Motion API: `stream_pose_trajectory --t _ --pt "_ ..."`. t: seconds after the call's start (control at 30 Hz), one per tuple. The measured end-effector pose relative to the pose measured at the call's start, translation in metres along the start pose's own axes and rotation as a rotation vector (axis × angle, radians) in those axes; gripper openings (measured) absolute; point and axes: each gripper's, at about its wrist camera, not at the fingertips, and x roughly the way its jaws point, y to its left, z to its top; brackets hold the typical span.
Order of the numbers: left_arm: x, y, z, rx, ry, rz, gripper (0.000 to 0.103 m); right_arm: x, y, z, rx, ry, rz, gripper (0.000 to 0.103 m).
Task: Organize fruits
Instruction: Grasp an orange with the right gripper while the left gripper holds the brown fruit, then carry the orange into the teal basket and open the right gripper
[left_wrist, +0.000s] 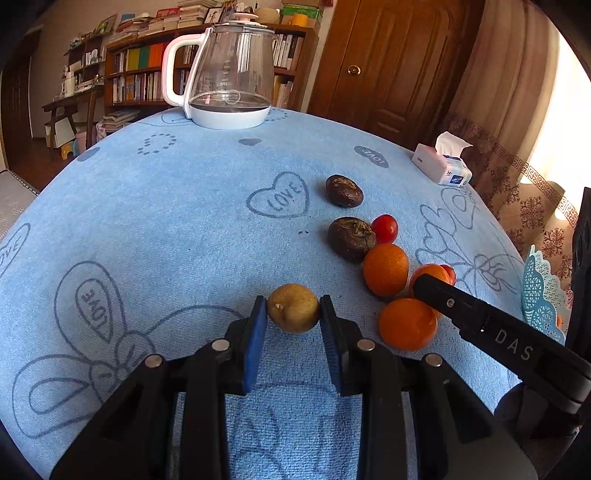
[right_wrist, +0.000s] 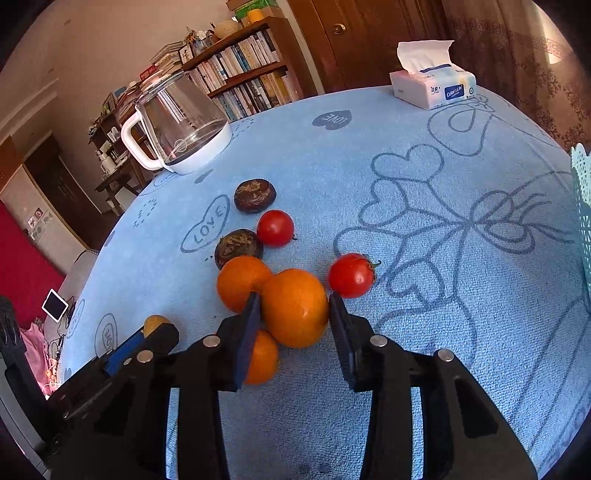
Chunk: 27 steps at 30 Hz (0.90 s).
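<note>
In the left wrist view my left gripper (left_wrist: 293, 314) is shut on a yellow-brown round fruit (left_wrist: 293, 308) resting on the blue cloth. Right of it lie three oranges (left_wrist: 386, 269), two dark brown fruits (left_wrist: 351, 238) and a red tomato (left_wrist: 385, 228). In the right wrist view my right gripper (right_wrist: 293, 314) is shut on the middle orange (right_wrist: 294, 307), with two more oranges (right_wrist: 242, 282) touching it on the left. Two tomatoes (right_wrist: 351, 275) and two dark fruits (right_wrist: 255, 195) lie beyond. The left gripper's held fruit shows at the lower left (right_wrist: 155, 324).
A glass kettle (left_wrist: 225, 74) stands at the table's far side. A tissue box (left_wrist: 441, 166) sits at the far right edge. A light blue perforated basket (left_wrist: 541, 295) stands at the right, also in the right wrist view (right_wrist: 583, 206). Bookshelves and a door are behind.
</note>
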Motion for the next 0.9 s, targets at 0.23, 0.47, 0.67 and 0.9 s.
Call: stream_pose_trajectory --t 0.23,0.47,0.67,0.9 --pt "0.000 0.001 0.000 -0.006 -0.003 0.003 0.029 -0.007 0.007 -0.003 -0.043 -0.037 -0.031 0.039" --pt "0.000 0.001 0.000 -0.004 -0.004 0.002 0.029 -0.021 0.000 -0.004 -0.018 -0.086 -0.053 0.039" --pt "-0.001 0.001 0.000 -0.004 -0.004 0.003 0.029 -0.034 -0.006 -0.005 -0.001 -0.127 -0.076 0.039" --pt "-0.001 0.001 0.000 -0.006 -0.006 0.003 0.029 -0.055 -0.012 -0.007 0.010 -0.184 -0.099 0.039"
